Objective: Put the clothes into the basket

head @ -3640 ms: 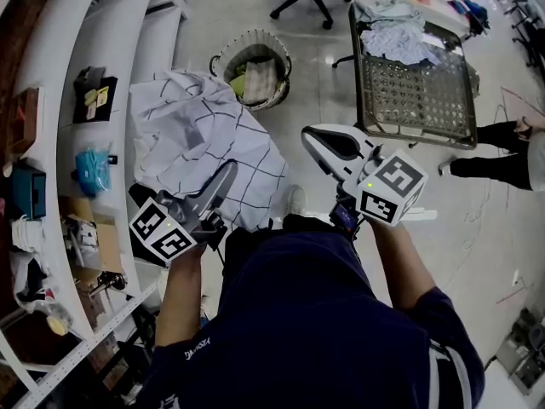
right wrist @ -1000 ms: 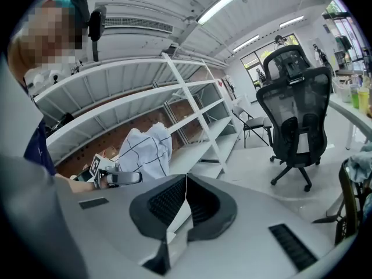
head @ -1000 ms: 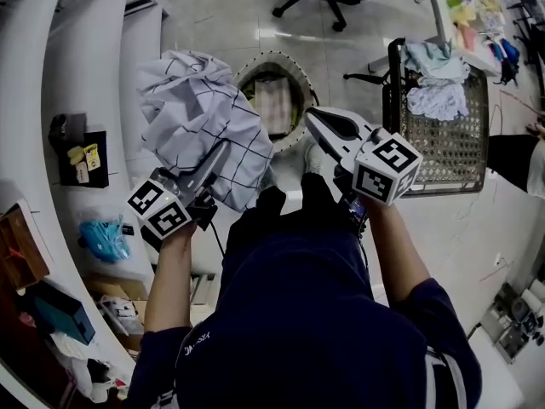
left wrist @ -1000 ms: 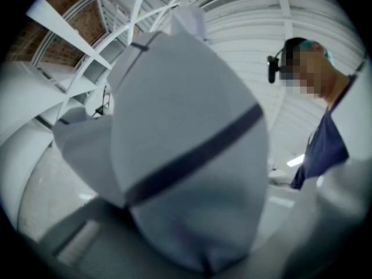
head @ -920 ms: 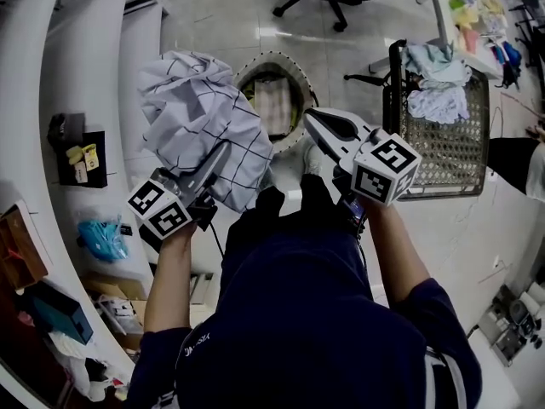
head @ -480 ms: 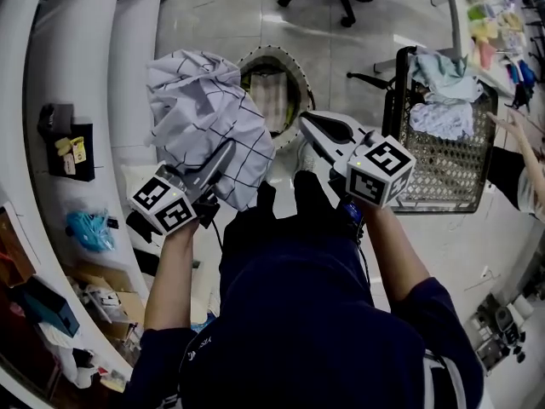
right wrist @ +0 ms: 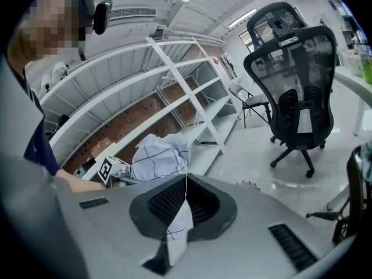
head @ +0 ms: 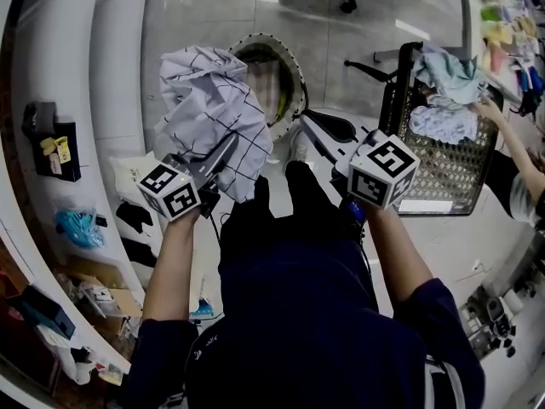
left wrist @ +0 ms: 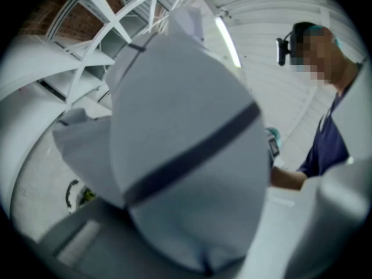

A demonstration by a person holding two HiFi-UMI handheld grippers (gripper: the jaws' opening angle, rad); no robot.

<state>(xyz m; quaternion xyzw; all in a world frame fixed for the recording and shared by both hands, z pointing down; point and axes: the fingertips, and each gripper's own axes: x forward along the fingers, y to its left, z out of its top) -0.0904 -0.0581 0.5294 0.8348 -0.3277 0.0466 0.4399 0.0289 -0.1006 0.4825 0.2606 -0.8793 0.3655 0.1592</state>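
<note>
We see curved white shelving (head: 111, 75) left of the left gripper (head: 228, 147), a teal bundle (head: 78, 227) on it. A wire mesh cart (head: 443, 170) stands right of the right gripper (head: 311, 126), a black office chair (right wrist: 293, 68) ahead.

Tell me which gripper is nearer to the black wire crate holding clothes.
Right. The right gripper is just left of the wire crate in the head view. The left gripper, clamped on the checked shirt, is farther left, beyond the right one.
</note>
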